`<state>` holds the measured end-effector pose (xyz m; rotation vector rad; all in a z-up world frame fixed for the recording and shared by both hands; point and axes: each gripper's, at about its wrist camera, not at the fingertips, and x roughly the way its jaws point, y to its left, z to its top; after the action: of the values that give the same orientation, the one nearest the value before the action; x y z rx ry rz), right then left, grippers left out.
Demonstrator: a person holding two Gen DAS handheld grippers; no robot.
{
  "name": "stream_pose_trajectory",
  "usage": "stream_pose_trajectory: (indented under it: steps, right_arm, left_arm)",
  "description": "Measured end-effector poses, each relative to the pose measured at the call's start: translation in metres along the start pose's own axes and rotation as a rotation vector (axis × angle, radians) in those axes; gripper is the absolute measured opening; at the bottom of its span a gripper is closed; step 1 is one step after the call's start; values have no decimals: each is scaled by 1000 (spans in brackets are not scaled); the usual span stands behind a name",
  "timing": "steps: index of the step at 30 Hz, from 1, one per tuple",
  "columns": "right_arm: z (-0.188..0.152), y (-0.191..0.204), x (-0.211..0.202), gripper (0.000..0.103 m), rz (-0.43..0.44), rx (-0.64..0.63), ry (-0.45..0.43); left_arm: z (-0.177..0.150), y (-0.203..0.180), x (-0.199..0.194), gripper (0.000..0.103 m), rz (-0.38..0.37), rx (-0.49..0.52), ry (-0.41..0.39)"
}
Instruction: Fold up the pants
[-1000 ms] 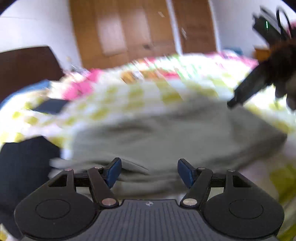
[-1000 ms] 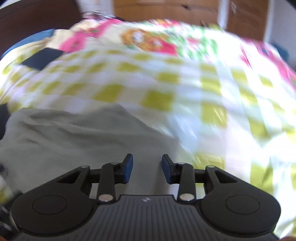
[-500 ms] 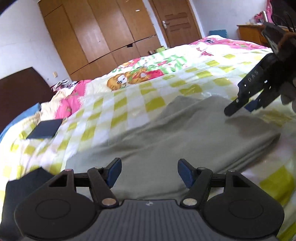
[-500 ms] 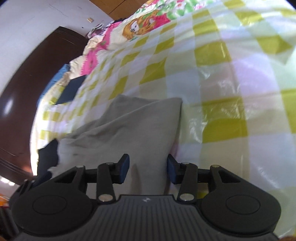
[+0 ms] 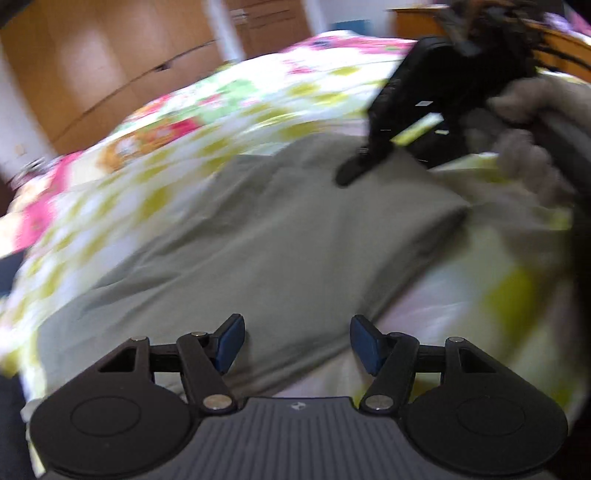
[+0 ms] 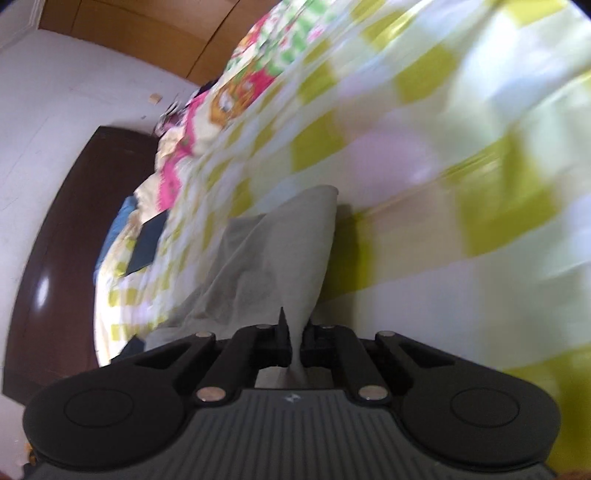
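Note:
Grey-green pants point(image 5: 266, 236) lie flat on a bed with a yellow-checked cover point(image 5: 122, 192). My left gripper point(image 5: 297, 341) hovers low over their near edge; its jaws are closing, and the cloth lies under them, not pinched. In the right wrist view my right gripper point(image 6: 294, 341) is shut on an edge of the pants point(image 6: 291, 243), with a fold of cloth squeezed between the pads. That right gripper point(image 5: 349, 175) also shows in the left wrist view, tips on the far right part of the pants, held by a gloved hand point(image 5: 524, 158).
A dark flat item point(image 6: 146, 245) lies on the cover near the pillows. The dark headboard point(image 6: 55, 258) stands at the left, wooden wardrobes point(image 5: 92, 74) behind the bed. A wooden cabinet point(image 5: 417, 18) is at the far right.
My right gripper rolled, came down onto the pants and shut on their edge. My left gripper shifted along the near side and its jaws narrowed a little.

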<state>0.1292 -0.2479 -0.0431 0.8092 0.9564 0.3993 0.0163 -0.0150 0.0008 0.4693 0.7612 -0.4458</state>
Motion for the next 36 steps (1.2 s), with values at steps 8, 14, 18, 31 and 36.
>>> stream_pose_trajectory:
  steps: [8,14,18,31,36]
  right_arm:
    - [3,-49,-43,5,-91,46,-116]
    - [6,-79,-45,4,-18,140,-143]
    - [10,-86,-42,5,11,161,-134]
    - [9,-89,-48,6,90,151,-111]
    - [9,-85,-49,4,54,124,-102]
  left_arm:
    - [50,2,9,78,76,75,-116]
    - [29,32,57,79,173,10,60]
    - [18,35,36,79,185,-56,74]
    - [91,-14,82,79,129,86,15]
    - [127,-18,87,80,215,101,-59]
